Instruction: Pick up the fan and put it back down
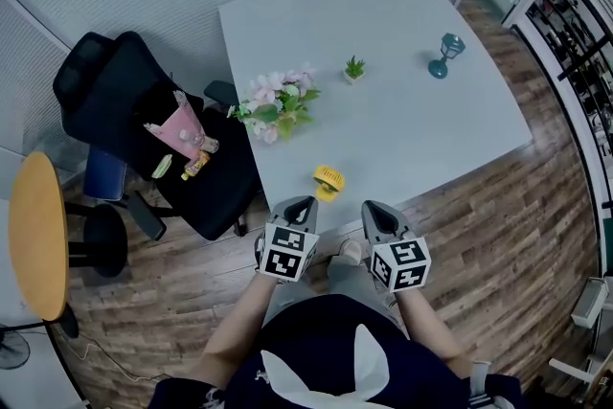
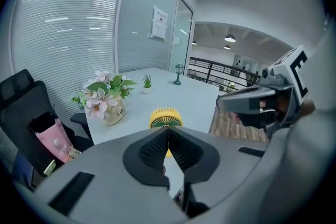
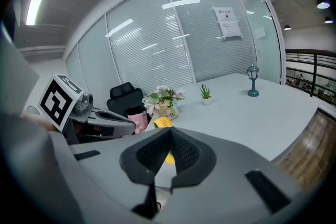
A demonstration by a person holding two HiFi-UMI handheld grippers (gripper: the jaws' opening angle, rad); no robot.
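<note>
A small yellow fan [image 1: 328,182] stands on the pale table [image 1: 402,120] near its front edge. It also shows just beyond the jaw tips in the left gripper view, fan [image 2: 166,118], and in the right gripper view, fan [image 3: 163,123]. My left gripper [image 1: 305,203] hangs in front of the table edge, shut, with nothing between its jaws. My right gripper [image 1: 374,207] hangs beside it to the right, also shut and empty. Neither touches the fan.
A pot of pink flowers [image 1: 278,105], a small green plant [image 1: 354,69] and a teal lantern [image 1: 445,55] stand farther back on the table. A black office chair [image 1: 144,129] carrying a pink bag [image 1: 180,127] stands to the left. A round wooden table [image 1: 36,235] is at far left.
</note>
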